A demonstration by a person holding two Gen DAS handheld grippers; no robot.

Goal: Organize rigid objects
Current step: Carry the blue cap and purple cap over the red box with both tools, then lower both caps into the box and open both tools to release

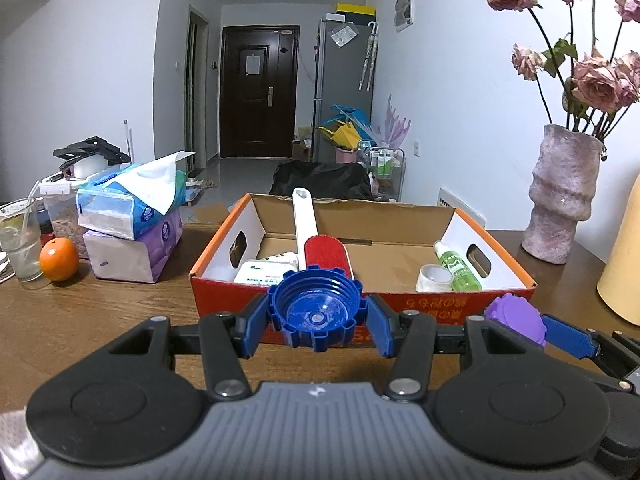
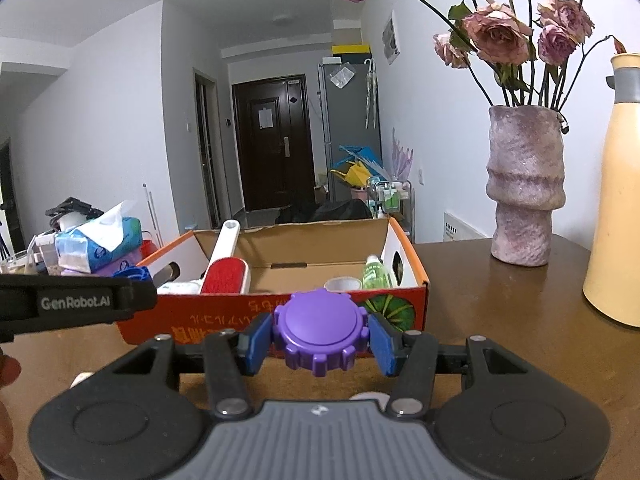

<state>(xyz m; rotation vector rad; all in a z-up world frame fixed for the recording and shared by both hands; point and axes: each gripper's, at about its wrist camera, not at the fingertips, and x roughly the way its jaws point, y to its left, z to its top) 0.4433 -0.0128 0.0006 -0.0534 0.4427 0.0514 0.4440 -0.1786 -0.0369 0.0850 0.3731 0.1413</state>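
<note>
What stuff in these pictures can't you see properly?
- White packet in the box, left wrist view: half hidden by the box's front wall and the blue cap; its print is too small to read.
- Tape roll, right wrist view: its lower part sits behind the box wall and the purple cap.
- Yellow jug, both views: cut off by the picture's right edge.

A home is shown. A dark front door (image 1: 259, 90) is seen at the end of a hall, with a tall grey fridge (image 1: 344, 84) beside it. On a brown wooden table (image 1: 100, 308), dried roses are kept in a pink vase (image 1: 562, 196). Tissue packs (image 1: 132, 204), an orange (image 1: 59, 259) and a drinking cup (image 1: 21, 240) are left there too.
</note>
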